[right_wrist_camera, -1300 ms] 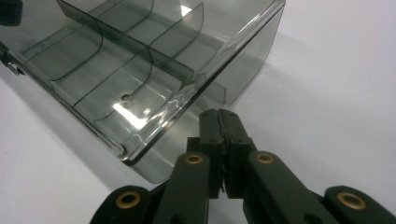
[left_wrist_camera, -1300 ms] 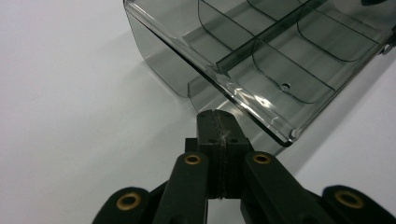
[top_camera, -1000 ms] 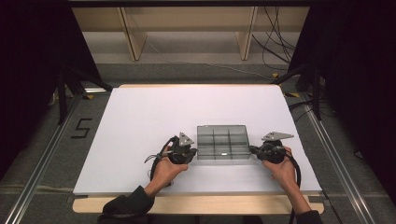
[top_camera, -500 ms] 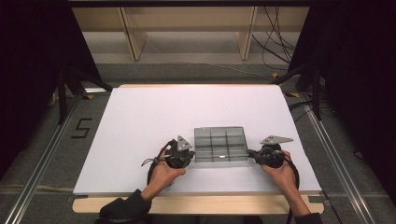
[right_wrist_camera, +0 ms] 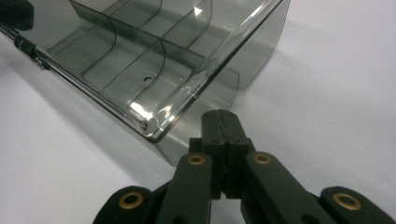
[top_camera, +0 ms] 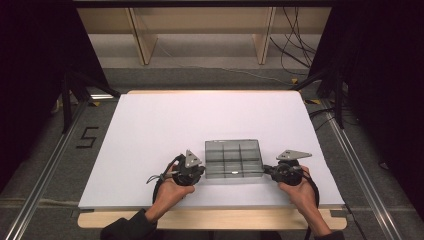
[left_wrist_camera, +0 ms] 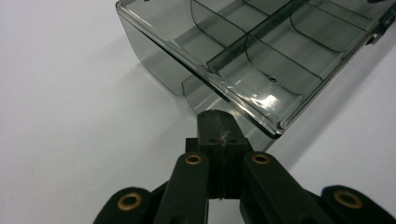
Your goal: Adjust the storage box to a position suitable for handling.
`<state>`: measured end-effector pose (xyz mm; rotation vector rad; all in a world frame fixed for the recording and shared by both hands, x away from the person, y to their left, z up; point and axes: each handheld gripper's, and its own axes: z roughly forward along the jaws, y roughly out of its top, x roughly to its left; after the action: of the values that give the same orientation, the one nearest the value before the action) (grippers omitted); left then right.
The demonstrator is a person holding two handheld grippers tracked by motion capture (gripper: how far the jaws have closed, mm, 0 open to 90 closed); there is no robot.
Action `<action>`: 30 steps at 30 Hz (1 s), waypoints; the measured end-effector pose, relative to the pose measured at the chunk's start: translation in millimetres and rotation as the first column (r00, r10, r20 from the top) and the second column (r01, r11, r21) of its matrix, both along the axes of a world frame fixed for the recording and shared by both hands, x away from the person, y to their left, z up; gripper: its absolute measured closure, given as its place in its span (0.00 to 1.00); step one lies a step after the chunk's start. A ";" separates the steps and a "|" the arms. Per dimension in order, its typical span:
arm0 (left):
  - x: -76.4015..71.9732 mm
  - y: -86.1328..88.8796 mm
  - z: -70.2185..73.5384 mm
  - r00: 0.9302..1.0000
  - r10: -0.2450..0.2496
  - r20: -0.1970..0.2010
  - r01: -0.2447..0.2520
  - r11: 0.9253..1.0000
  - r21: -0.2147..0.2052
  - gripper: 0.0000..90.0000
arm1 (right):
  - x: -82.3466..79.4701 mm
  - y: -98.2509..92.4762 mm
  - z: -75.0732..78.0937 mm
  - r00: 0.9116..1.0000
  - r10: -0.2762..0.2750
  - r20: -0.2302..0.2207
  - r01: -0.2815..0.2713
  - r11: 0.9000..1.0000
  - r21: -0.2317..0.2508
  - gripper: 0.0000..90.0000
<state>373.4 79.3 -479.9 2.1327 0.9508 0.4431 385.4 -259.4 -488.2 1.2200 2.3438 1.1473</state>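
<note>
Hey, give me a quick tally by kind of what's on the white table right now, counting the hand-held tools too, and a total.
Smoky clear plastic compartment box: 1
Hand-held tools, both shut, one at each side of the box: 2 (left tool, right tool)
White table they sit on: not counted
Total: 3

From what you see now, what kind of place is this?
Probably a lab set up for recording: a white table fenced by dark curtains, loose cables on the floor, and a taped number 5 beside a floor rail.
</note>
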 end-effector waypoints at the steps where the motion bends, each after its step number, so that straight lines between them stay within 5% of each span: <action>1: 0.0 0.0 0.0 1.000 0.000 0.000 0.000 1.000 0.000 0.99 | -1.6 0.7 0.4 1.000 0.001 -0.014 -0.001 1.000 0.008 1.00; 10: -15.0 8.0 -0.7 1.000 -0.021 -0.001 0.021 1.000 -0.005 0.99 | -18.4 5.0 4.3 1.000 0.009 -0.001 -0.009 1.000 0.024 1.00; 11: -14.8 10.4 0.4 0.999 -0.042 0.007 0.042 0.999 0.022 0.99 | -17.6 4.9 2.9 1.000 0.024 0.019 -0.024 0.999 0.028 1.00; 23: -24.8 16.5 -0.5 0.999 -0.034 0.009 0.034 0.999 0.006 0.99 | -30.7 9.2 2.0 0.999 0.040 0.008 -0.040 0.998 0.044 1.00; 24: -25.9 17.0 -1.1 1.000 -0.022 0.009 0.022 1.000 -0.002 0.99 | -34.9 11.2 2.8 0.999 0.027 -0.022 -0.026 0.998 0.051 1.00; 25: -25.8 19.3 -0.6 0.999 -0.033 0.011 0.033 0.999 0.018 0.99 | -34.5 10.3 1.8 0.999 0.043 0.009 -0.044 0.998 0.046 1.00; 28: -30.6 19.8 -1.1 1.000 -0.026 0.016 0.026 1.000 0.003 0.99 | -42.1 13.2 3.0 0.999 0.036 -0.026 -0.035 0.998 0.056 1.00; 30: -32.7 21.1 -1.6 1.000 -0.024 0.017 0.024 1.000 -0.001 0.99 | -42.7 12.1 2.6 0.999 0.054 0.002 -0.054 0.998 0.036 1.00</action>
<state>340.7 100.4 -481.5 2.1336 0.9151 0.4474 342.7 -247.4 -485.6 1.1748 2.3789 1.2122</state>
